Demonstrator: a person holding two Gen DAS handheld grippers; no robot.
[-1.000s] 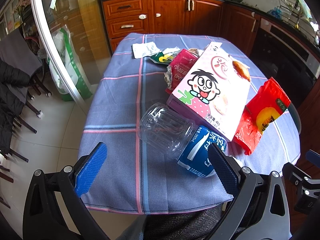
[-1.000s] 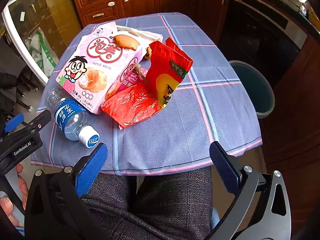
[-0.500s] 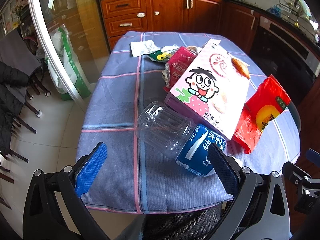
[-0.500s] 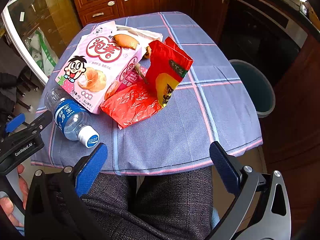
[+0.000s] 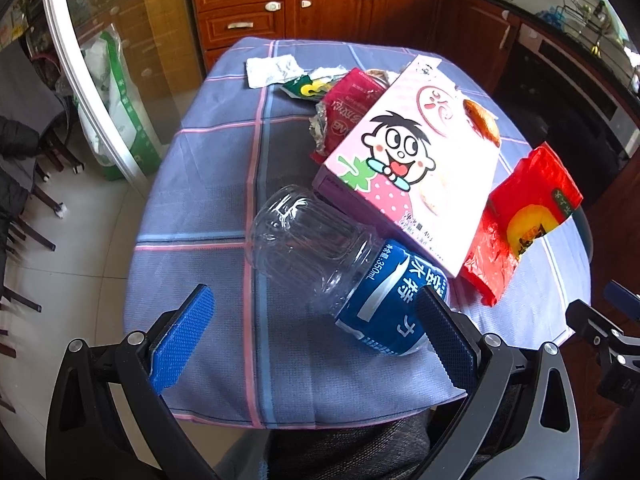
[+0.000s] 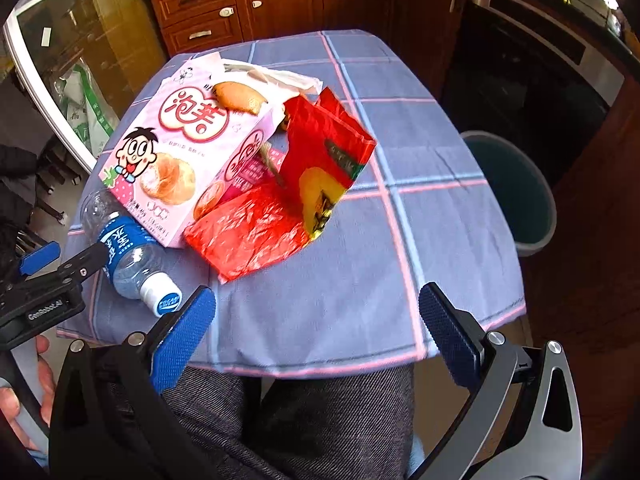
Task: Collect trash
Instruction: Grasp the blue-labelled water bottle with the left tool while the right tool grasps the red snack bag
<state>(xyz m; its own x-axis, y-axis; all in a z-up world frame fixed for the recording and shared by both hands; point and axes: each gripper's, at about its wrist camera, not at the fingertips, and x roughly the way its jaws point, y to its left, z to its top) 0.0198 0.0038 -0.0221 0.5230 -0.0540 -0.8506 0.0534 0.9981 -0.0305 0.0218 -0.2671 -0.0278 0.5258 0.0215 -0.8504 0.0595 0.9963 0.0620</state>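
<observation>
An empty clear bottle (image 5: 344, 268) with a blue label lies on its side near the table's front edge, its white cap (image 6: 162, 300) toward me. A pink snack box (image 5: 404, 172) leans over it, with a red wrapper (image 5: 520, 220) to its right. My left gripper (image 5: 312, 344) stands open just short of the bottle, its right finger beside the label. Lower down, over a person's lap, my right gripper (image 6: 316, 336) is open and holds nothing. In the right wrist view the red wrapper (image 6: 280, 208) lies ahead of it.
A grey bin (image 6: 516, 192) stands on the floor right of the checked blue table (image 6: 420, 248). More wrappers (image 5: 344, 108) and a white paper (image 5: 270, 70) lie at the table's far side. A glass door (image 5: 92, 92) is left, wooden cabinets (image 5: 280, 8) behind.
My left gripper has moved slightly forward toward the bottle, so the table's trash sits a little lower and larger in view. The right gripper has barely moved.
</observation>
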